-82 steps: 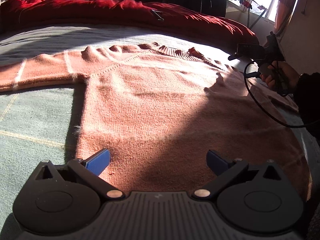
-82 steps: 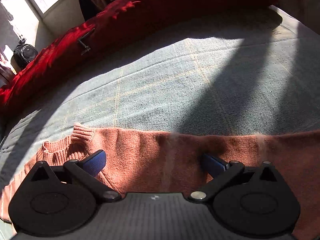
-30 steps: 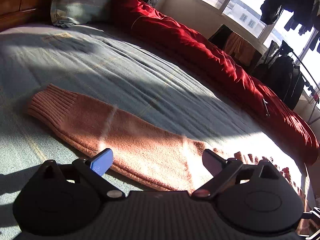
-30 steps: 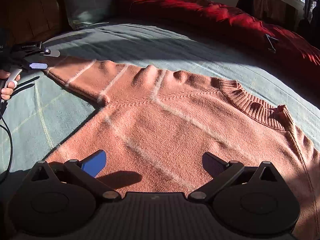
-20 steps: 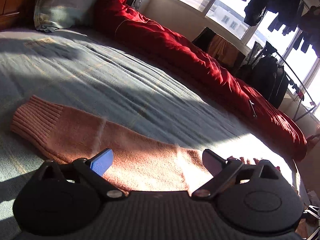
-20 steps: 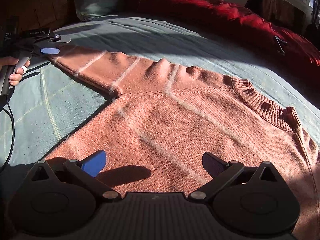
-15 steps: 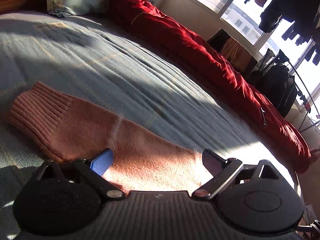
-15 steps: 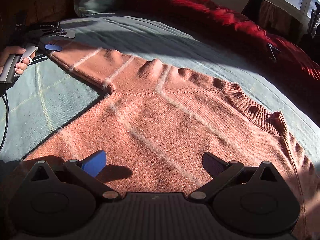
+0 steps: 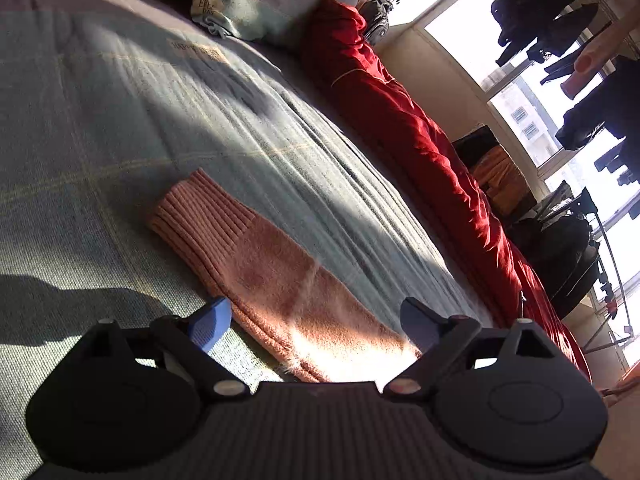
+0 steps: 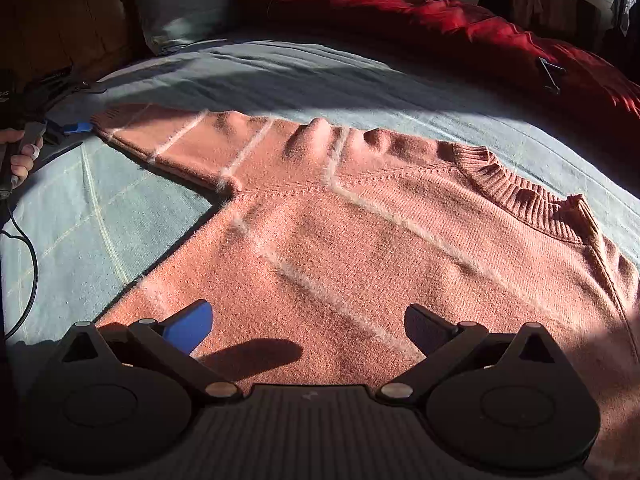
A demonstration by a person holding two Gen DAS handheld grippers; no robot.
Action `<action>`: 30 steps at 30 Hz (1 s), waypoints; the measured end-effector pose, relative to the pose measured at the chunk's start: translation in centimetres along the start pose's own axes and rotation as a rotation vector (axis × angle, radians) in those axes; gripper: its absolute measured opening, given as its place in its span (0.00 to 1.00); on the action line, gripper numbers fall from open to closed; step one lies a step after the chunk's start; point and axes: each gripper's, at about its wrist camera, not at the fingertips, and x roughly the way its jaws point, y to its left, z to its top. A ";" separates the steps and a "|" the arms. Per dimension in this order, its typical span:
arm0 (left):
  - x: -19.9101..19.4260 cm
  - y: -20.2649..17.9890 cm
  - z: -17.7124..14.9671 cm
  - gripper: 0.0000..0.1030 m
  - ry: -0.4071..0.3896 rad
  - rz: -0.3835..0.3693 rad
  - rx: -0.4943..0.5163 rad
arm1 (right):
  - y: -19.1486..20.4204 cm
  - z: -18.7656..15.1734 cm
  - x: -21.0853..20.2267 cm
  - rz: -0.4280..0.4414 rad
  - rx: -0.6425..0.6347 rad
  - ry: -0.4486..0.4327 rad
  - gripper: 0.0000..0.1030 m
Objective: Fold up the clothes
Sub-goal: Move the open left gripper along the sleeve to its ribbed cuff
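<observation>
Sweater: pink knit with pale stripes, lying flat and face up on the bed, which carries a grey-green checked cover. Body, collar and 1 sleeve are spread out. No part is folded over another in either view, so the task is judged to be at its start: 0 folds made, both sleeves and the body fold remain. The second sleeve is out of view.

Left gripper: positioned over the spread sleeve, short of its ribbed cuff. The jaws stand wide and are closing. The sleeve lies between and below the 2 fingertips, but the pads do not press on it. In the right wrist view the same gripper appears at the cuff end, carried by a hand, with a cable trailing off the bed edge.

Right gripper: positioned over the lower body of the sweater, jaws wide open, nothing held. Its shadow falls on the knit just ahead of the fingers.

Judged step in hand: taking the sleeve near the cuff so that it can be carried across the body.

Surroundings: red duvet bunched along the far side of the bed, pillow at the head. Both lie well apart from the sweater.
</observation>
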 end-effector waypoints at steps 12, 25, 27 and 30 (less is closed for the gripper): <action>4.4 1.3 1.1 0.85 -0.025 -0.028 -0.047 | 0.6 0.0 0.0 -0.031 -0.019 0.014 1.00; 4.7 1.0 0.1 0.86 -0.027 -0.100 -0.005 | 0.3 -0.1 0.5 -0.033 -0.011 0.030 1.00; 5.1 1.4 1.1 0.86 -0.039 -0.100 -0.060 | 0.2 0.0 0.8 -0.033 0.002 0.038 1.00; 6.2 1.6 1.8 0.86 -0.062 -0.085 -0.065 | 0.4 0.0 1.1 -0.027 -0.001 0.045 1.00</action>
